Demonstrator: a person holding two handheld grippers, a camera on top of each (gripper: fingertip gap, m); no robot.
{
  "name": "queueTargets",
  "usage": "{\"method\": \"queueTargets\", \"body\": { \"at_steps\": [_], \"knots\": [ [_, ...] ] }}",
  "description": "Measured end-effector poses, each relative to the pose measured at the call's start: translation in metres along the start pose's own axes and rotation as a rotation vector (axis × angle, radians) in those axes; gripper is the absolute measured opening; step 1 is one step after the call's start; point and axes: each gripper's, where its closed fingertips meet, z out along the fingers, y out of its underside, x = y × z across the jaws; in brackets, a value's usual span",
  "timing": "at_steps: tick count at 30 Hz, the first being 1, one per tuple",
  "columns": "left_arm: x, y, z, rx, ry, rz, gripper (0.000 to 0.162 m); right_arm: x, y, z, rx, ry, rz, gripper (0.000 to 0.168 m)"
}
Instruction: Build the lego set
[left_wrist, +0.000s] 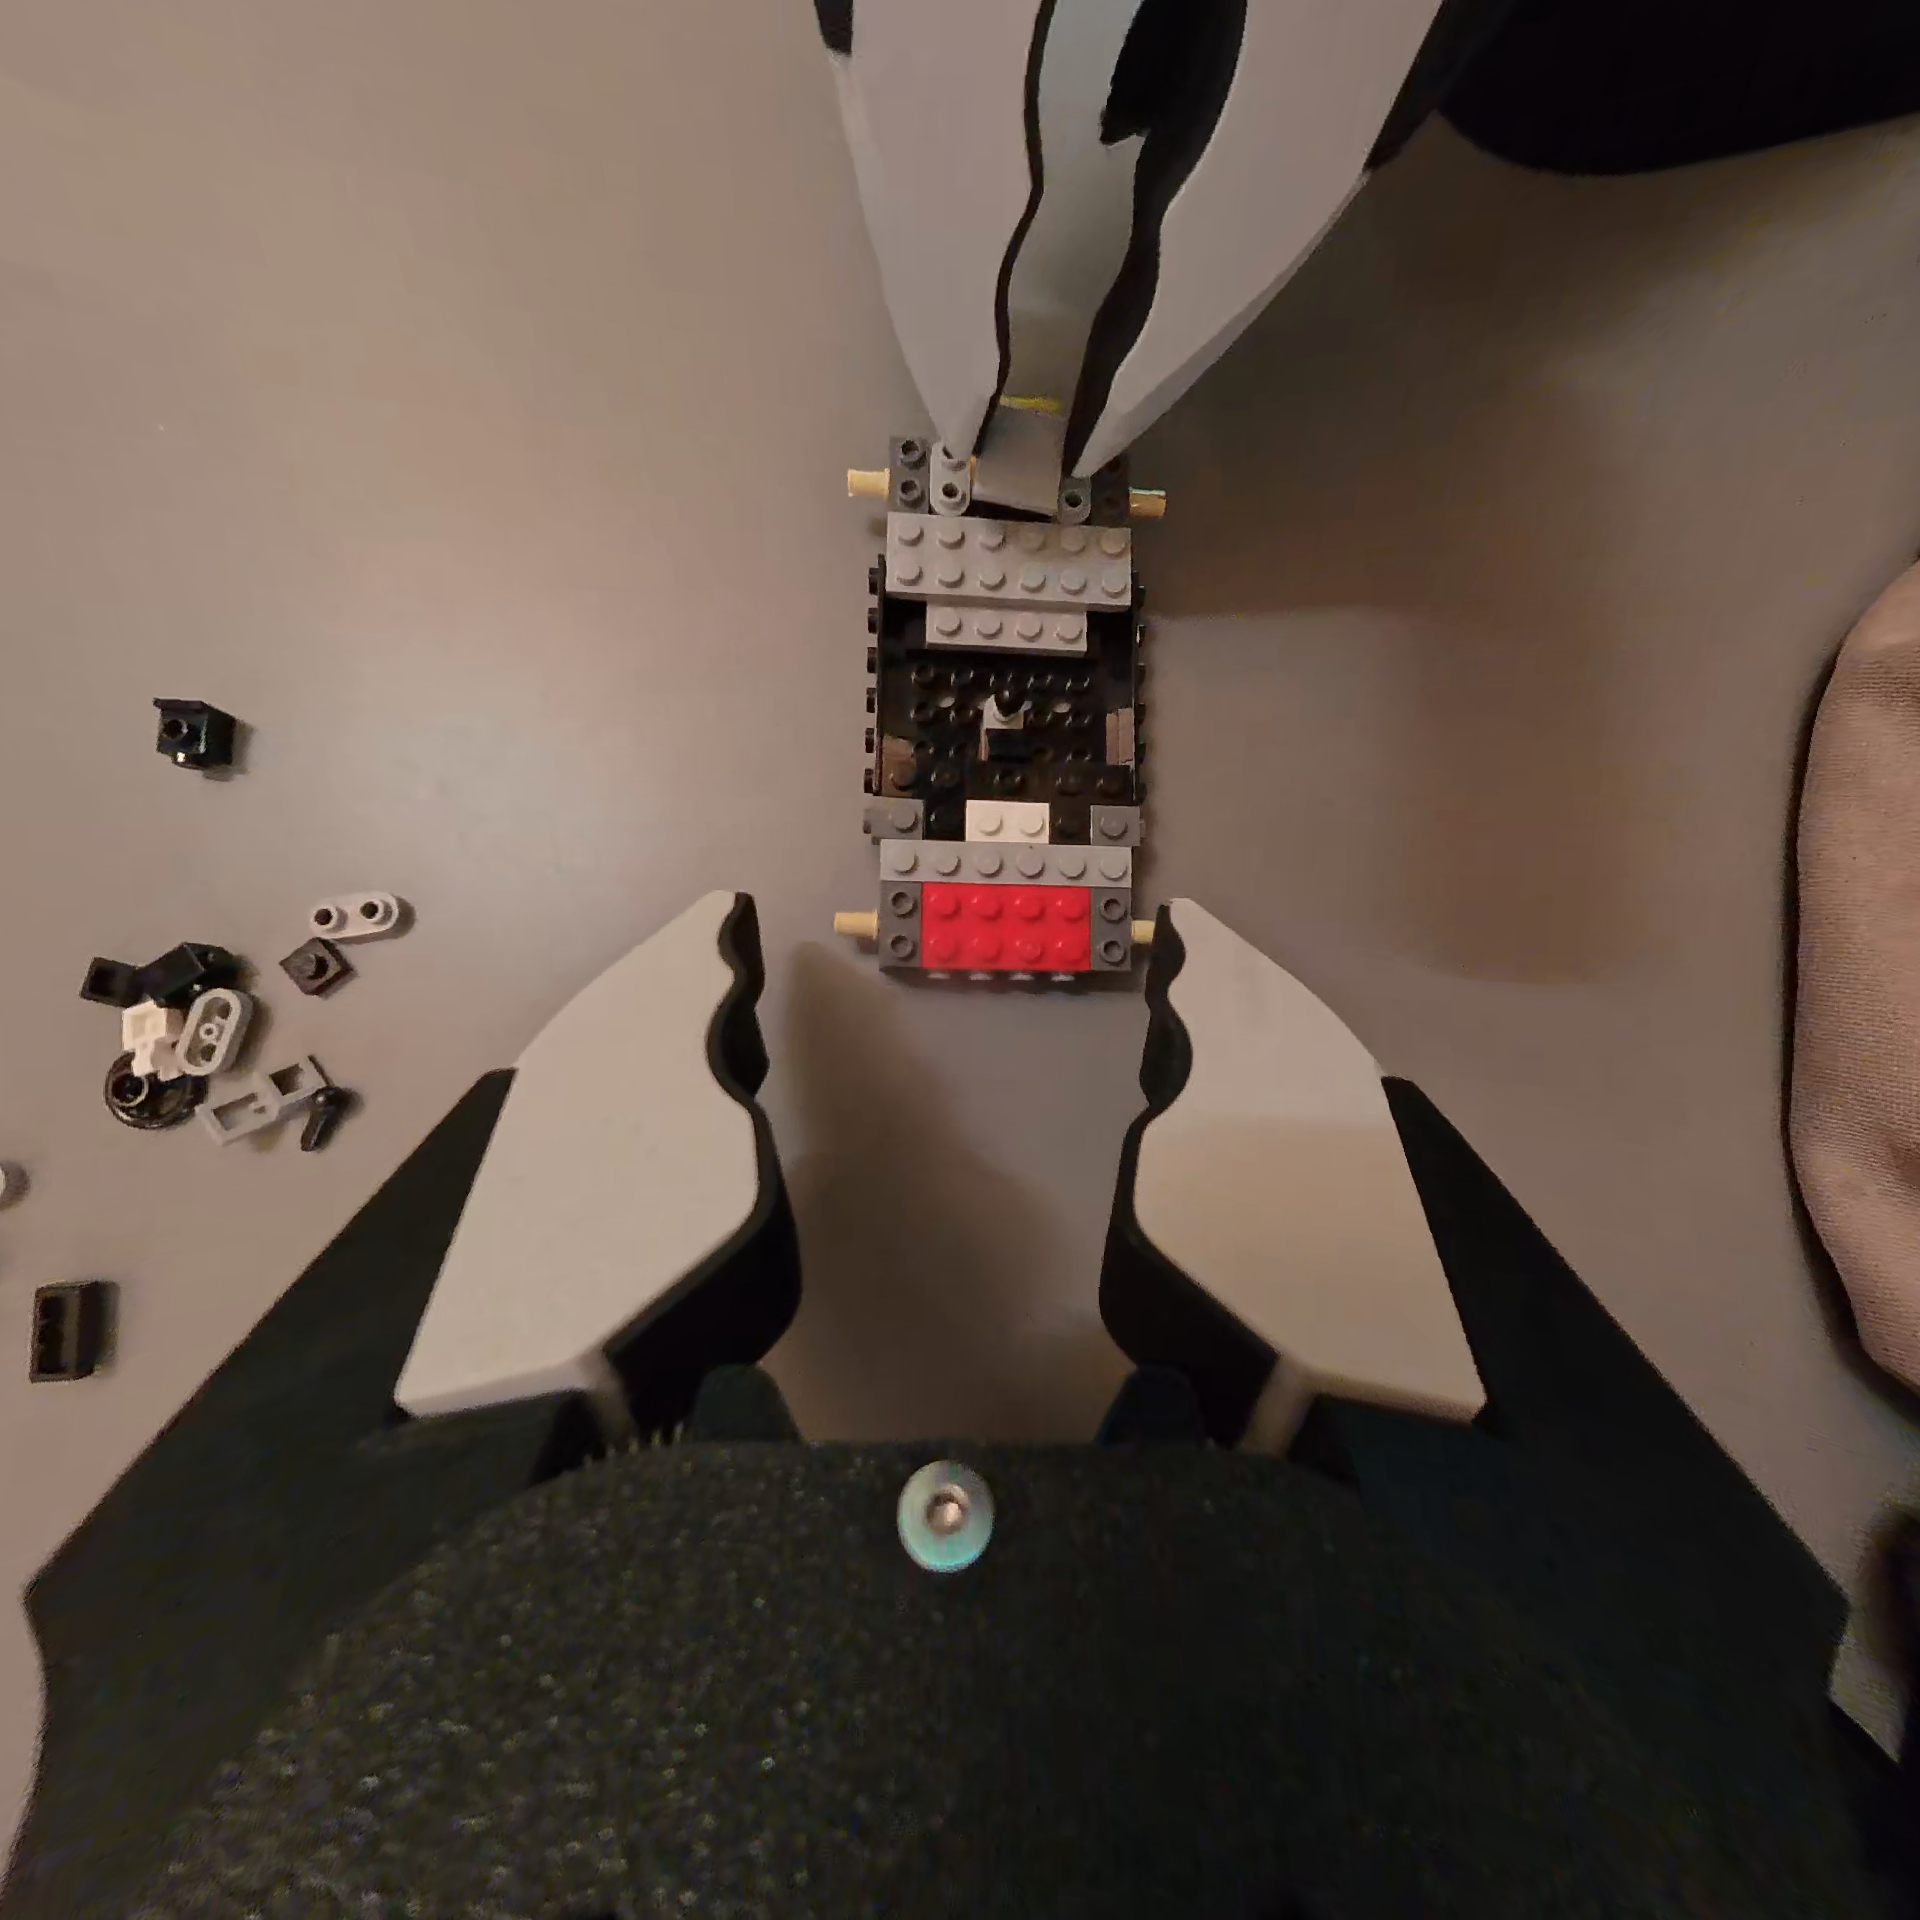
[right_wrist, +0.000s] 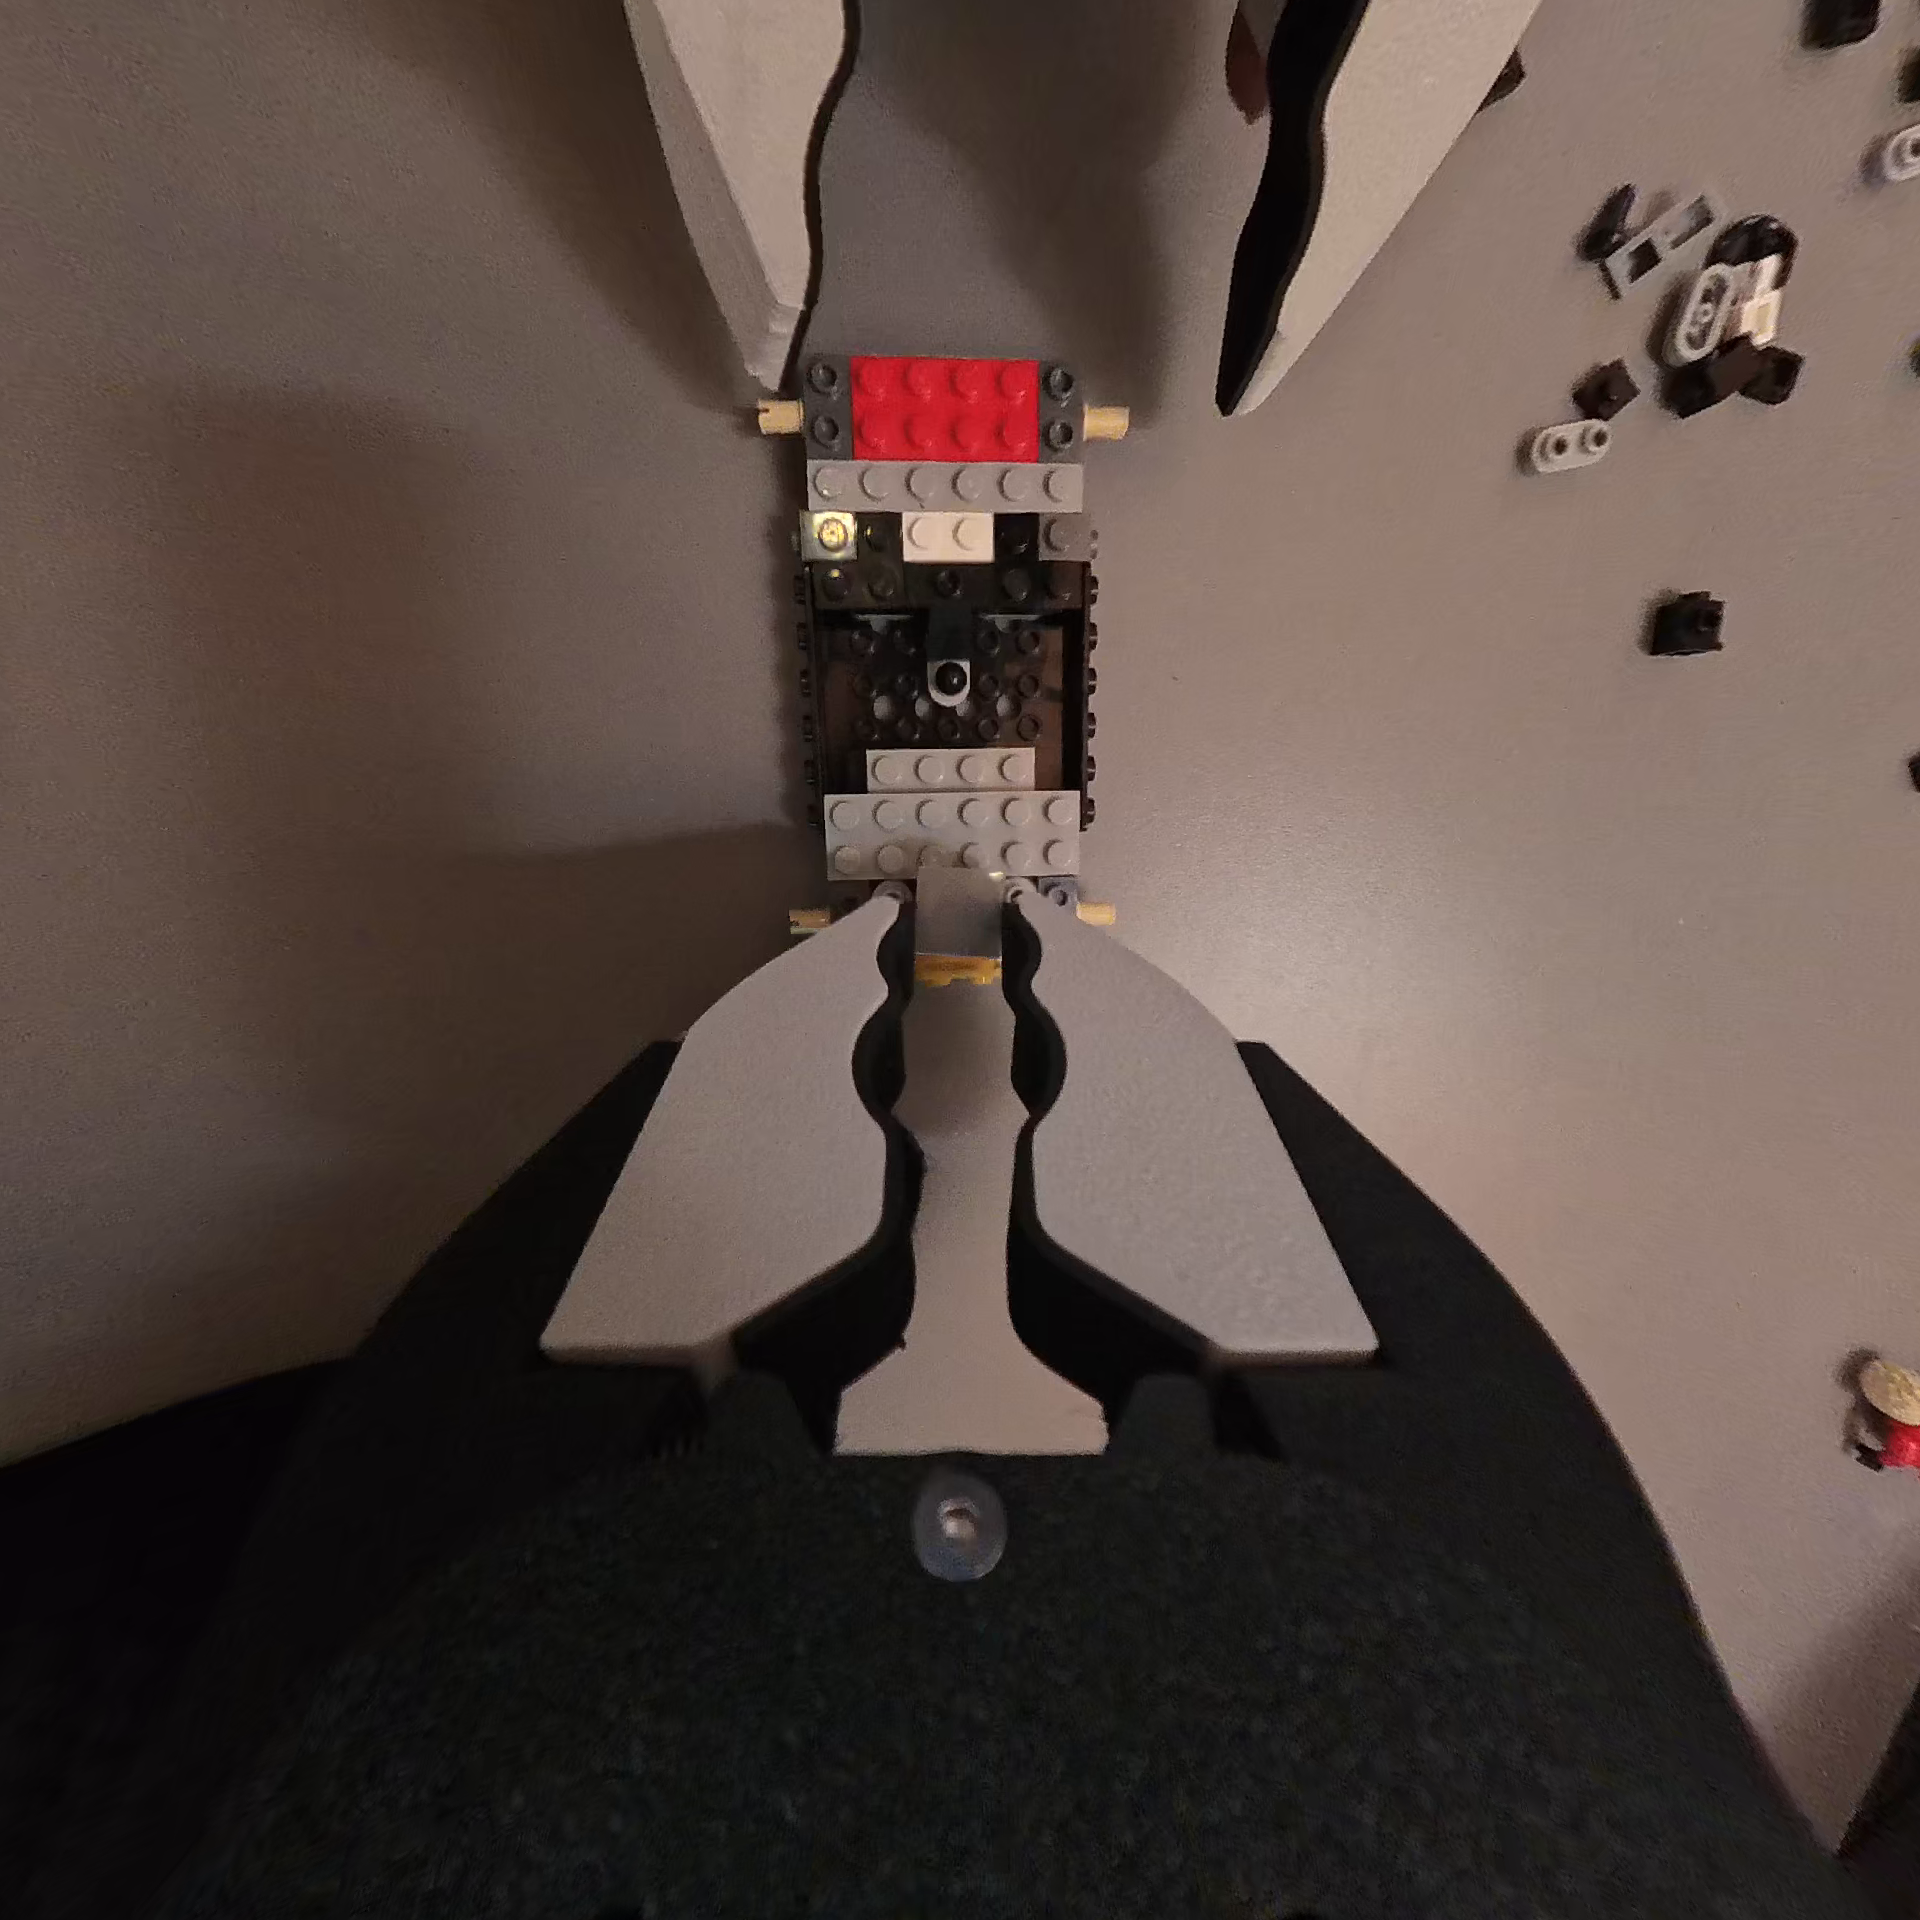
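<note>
Right gripper (right_wrist: 954, 914): closed on a small smooth grey piece (right_wrist: 956, 914), pinched between the two fingertips with a sliver of yellow showing beneath it.
Grey piece, position: at the near end of the car-like lego build (right_wrist: 943, 665), just behind the two-row light grey plate (right_wrist: 954, 837); whether it is already seated on the studs or only resting above them I cannot tell from this angle.
Build, long axis: runs straight away from the right gripper, in line with its fingers, ending at the red plate (right_wrist: 945, 407) at the far end.
Left gripper (left_wrist: 951, 956): jaws spread wide, holding nothing, facing the red plate (left_wrist: 1006, 927) end; its tips flank that end, apart from the tan axle pins (left_wrist: 854, 925).
Nearer hand: the right one is on the working end; the left is placed to brace the opposite end.
Coming move, as I judge it: a press straight down, with the build steadied lengthwise.
Loose parts (left_wrist: 208, 1029): scattered on the grey table (left_wrist: 468, 468), well off to the left gripper's left.
</note>
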Motion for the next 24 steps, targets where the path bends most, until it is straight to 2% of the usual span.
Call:
{"method": "queueTargets", "body": {
  "at_steps": [12, 18, 24],
  "knots": [
    [0.0, -0.001, 0.0, 0.006, -0.002, 0.006, 0.069, 0.001, 0.003, -0.001, 0.012, -0.023, 0.016, 0.022],
    [0.007, 0.002, 0.006, -0.017, 0.024, 0.035, 0.078, 0.019, 0.009, -0.021, 0.171, -0.005, 0.224, 0.026],
    [0.011, -0.012, 0.017, 0.005, -0.029, 0.074, 0.084, 0.022, 0.028, -0.017, 0.252, -0.077, 0.408, 0.031]
  ]
}}
